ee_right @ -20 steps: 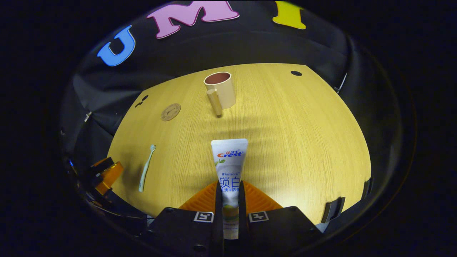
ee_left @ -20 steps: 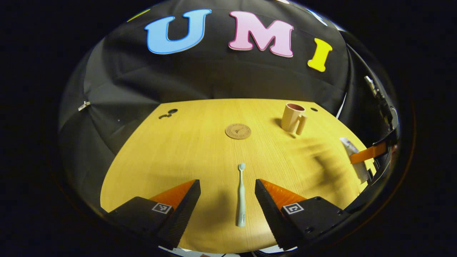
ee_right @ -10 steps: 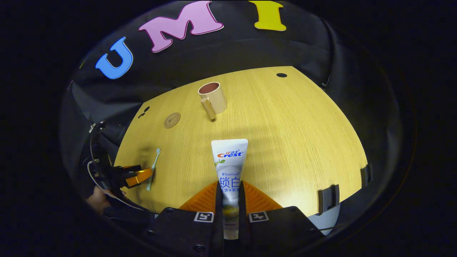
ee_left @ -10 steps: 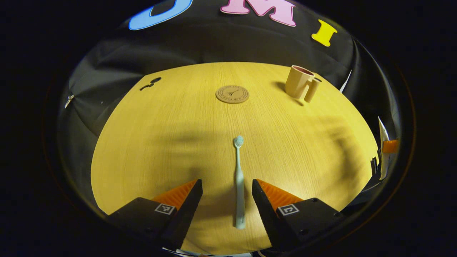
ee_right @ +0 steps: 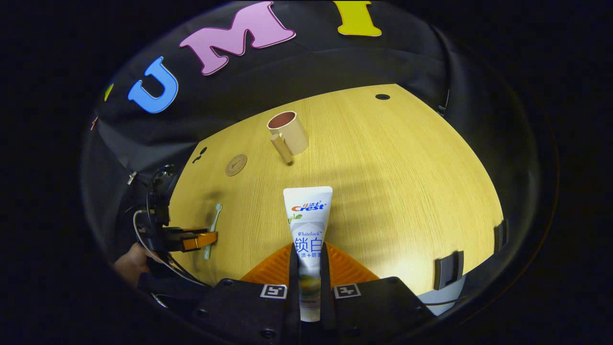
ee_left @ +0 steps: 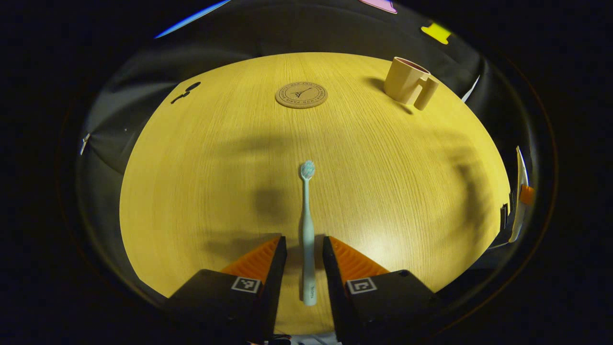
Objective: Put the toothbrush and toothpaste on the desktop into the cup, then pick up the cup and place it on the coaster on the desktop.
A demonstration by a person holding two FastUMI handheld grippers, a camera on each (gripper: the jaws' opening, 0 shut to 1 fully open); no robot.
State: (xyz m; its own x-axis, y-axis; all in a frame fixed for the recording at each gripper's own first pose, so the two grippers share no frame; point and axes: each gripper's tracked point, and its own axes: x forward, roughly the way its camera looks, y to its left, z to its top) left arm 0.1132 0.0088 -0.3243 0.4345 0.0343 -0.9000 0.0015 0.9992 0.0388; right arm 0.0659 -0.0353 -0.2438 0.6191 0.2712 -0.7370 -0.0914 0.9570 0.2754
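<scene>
A pale green toothbrush (ee_left: pixel 307 225) lies on the wooden desktop (ee_left: pixel 201 158), head pointing away. My left gripper (ee_left: pixel 304 242) straddles its handle low over the wood, fingers narrowed but with gaps on both sides, so open. My right gripper (ee_right: pixel 306 249) is shut on a white toothpaste tube (ee_right: pixel 307 213), held above the desktop. The beige cup (ee_right: pixel 287 134) stands upright at the back, handle toward me, its inside dark. The round brown coaster (ee_right: pixel 236 165) lies to its left. In the right gripper view the left gripper (ee_right: pixel 198 239) sits over the toothbrush (ee_right: pixel 214 223).
In the left gripper view the coaster (ee_left: pixel 301 95) lies straight ahead and the cup (ee_left: pixel 404 85) at the far right. The right gripper (ee_left: pixel 521 195) hangs at the right edge. Small dark holes (ee_left: pixel 184 92) mark the desktop. Black clips (ee_right: pixel 448 270) sit on its near edge. A hand (ee_right: pixel 127 261) holds the left gripper.
My left gripper has come down and forward over the toothbrush, and its fingers have closed in around the handle. The right gripper keeps the toothpaste and has barely shifted.
</scene>
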